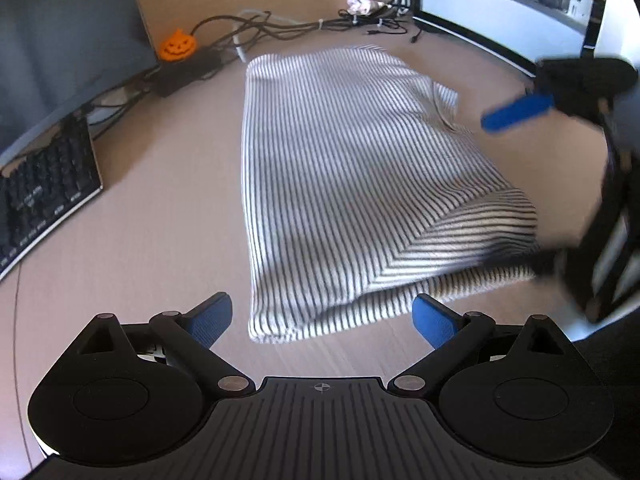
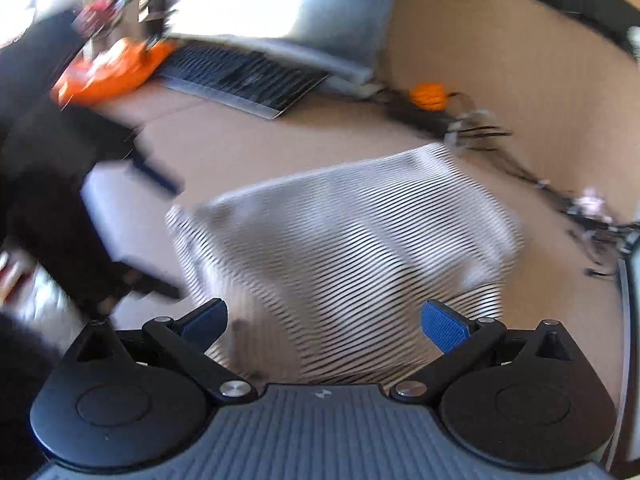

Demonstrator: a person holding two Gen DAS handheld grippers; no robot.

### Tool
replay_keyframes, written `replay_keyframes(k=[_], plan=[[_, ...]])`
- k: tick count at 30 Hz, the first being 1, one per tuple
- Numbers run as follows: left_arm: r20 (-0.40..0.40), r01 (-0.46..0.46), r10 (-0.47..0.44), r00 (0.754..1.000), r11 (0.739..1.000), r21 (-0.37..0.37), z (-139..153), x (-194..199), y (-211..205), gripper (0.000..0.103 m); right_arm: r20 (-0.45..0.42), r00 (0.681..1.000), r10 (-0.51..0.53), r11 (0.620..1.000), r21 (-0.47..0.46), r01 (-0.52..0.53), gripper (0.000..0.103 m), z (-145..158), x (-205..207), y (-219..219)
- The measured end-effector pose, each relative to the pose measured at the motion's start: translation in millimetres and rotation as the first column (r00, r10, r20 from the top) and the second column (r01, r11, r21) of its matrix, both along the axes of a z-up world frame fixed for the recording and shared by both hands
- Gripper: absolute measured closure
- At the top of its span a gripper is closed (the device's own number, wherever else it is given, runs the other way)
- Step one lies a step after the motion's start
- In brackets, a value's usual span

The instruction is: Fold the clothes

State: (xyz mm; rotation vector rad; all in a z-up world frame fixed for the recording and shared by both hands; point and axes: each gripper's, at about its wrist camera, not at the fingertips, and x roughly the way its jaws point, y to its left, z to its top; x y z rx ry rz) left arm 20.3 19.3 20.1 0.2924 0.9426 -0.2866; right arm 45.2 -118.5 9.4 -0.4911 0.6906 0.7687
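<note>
Blue-padded and spread wide with nothing held, the left gripper (image 1: 322,320) and right gripper (image 2: 324,326) are seen just short of the striped garment (image 1: 340,184), already laid on the desk (image 1: 160,220) as a narrow folded oblong, so perhaps a crosswise fold is left.

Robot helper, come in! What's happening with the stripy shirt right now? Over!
Left gripper open, empty. Right gripper open, empty. Striped shirt lies folded on the desk, nobody holding it. Keyboard and cables off to the sides, clear.

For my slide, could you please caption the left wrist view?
Open left tool facing folded striped garment on desk.
</note>
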Motion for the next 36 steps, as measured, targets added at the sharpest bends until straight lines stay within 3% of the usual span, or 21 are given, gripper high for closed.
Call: replay_keyframes(k=[3, 7, 10, 12, 15, 19, 22, 24, 27, 31, 36], plan=[[0.014, -0.055, 0.055, 0.998, 0.998, 0.032, -2.6, 7.2, 1.5, 0.004, 0.012, 0.998, 0.06, 0.997, -0.057, -0.059, 0.0, -15.4, -11.5, 12.2], [0.006, -0.122, 0.122, 0.993, 0.992, -0.034, 5.8, 12.1, 13.7, 0.003, 0.039, 0.991, 0.127, 0.985, -0.126, -0.121, 0.0, -29.7, -22.5, 25.6], [0.022, -0.115, 0.116, 0.993, 0.992, -0.047, 13.3, 8.2, 20.5, 0.003, 0.061, 0.99, 0.125, 0.982, -0.149, -0.115, 0.0, -32.8, -20.3, 29.4], [0.03, -0.103, 0.104, 0.994, 0.994, -0.042, 16.7, 6.5, 25.1, 0.003, 0.047, 0.996, 0.081, 0.988, -0.135, -0.074, 0.009, -31.5, -13.5, 27.4], [0.038, -0.072, 0.074, 0.997, 0.996, -0.044, 22.5, 0.0, 30.9, 0.003, -0.054, 0.999, -0.005, 0.999, -0.048, 0.003, 0.013, -22.5, 3.8, 18.7], [0.036, 0.005, -0.002, 0.999, 0.997, -0.077, 25.5, -12.3, 30.9, 0.003, -0.219, 0.971, -0.096, 0.991, 0.071, 0.114, 0.013, -13.1, 29.7, 4.8], [0.023, 0.028, -0.027, 0.999, 0.999, -0.023, 14.2, -11.5, 19.9, 0.003, -0.27, 0.956, -0.116, 0.983, 0.109, 0.15, 0.013, -12.7, 37.4, 0.1], [0.02, 0.03, -0.03, 0.999, 0.999, 0.033, 5.4, -8.1, 11.0, 0.003, -0.256, 0.96, -0.113, 0.984, 0.102, 0.143, 0.013, -13.5, 33.8, 1.6], [0.034, 0.01, -0.012, 0.999, 0.998, 0.059, 2.7, -0.1, 6.0, 0.003, -0.189, 0.978, -0.089, 0.993, 0.065, 0.103, 0.013, -12.8, 23.5, 6.4], [0.054, -0.016, 0.01, 0.998, 0.995, 0.093, -0.9, 10.7, -0.7, 0.003, -0.043, 0.999, -0.014, 1.0, 0.0, 0.014, 0.013, -8.7, 6.8, 14.9], [0.07, -0.029, 0.025, 0.997, 0.998, 0.062, 7.4, 19.2, 0.9, 0.003, -0.008, 1.0, -0.009, 0.999, -0.035, 0.009, 0.012, -14.4, 5.0, 21.4]])
